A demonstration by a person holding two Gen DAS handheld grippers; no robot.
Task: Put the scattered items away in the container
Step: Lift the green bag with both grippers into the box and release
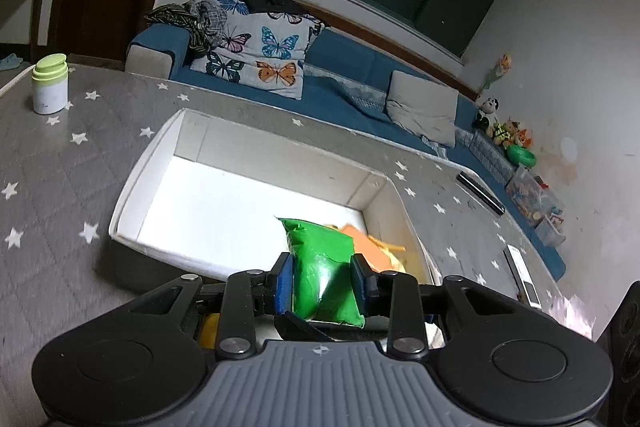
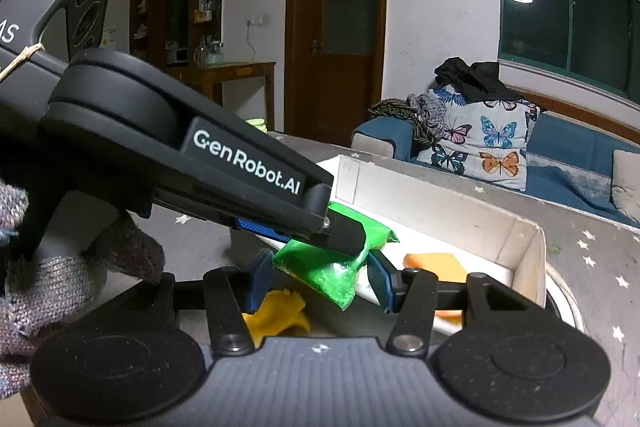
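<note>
Your left gripper (image 1: 322,285) is closed on a bright green plastic pouch (image 1: 322,267); the blue pads press its two sides, and the pouch stands up between the fingers, over the near wall of the white cardboard box (image 1: 132,187). Your right gripper (image 2: 318,277) is also closed on the same green pouch: in the right wrist view its blue pads touch the crumpled lower end of the pouch, while the left gripper comes in from the left side and clamps the upper part. So the pouch hangs between the two grippers, above the near edge of the box and not yet lying on its floor. The box is open at the top and rests in the middle of the grey table cover with white stars (image 1: 60,163). Inside it, at the right near corner, lies an orange flat piece (image 1: 370,247), partly hidden behind the pouch. A yellow soft item (image 2: 276,315) lies on the table just under the right gripper, outside the box as far as I can tell. A white jar with a pale green lid (image 1: 50,83) stands upright near the far left corner of the table, well apart from the box. A dark remote control (image 1: 480,193) lies near the right edge. Your left hand in a grey knitted glove (image 2: 52,275) holds the handle of the left gripper.
</note>
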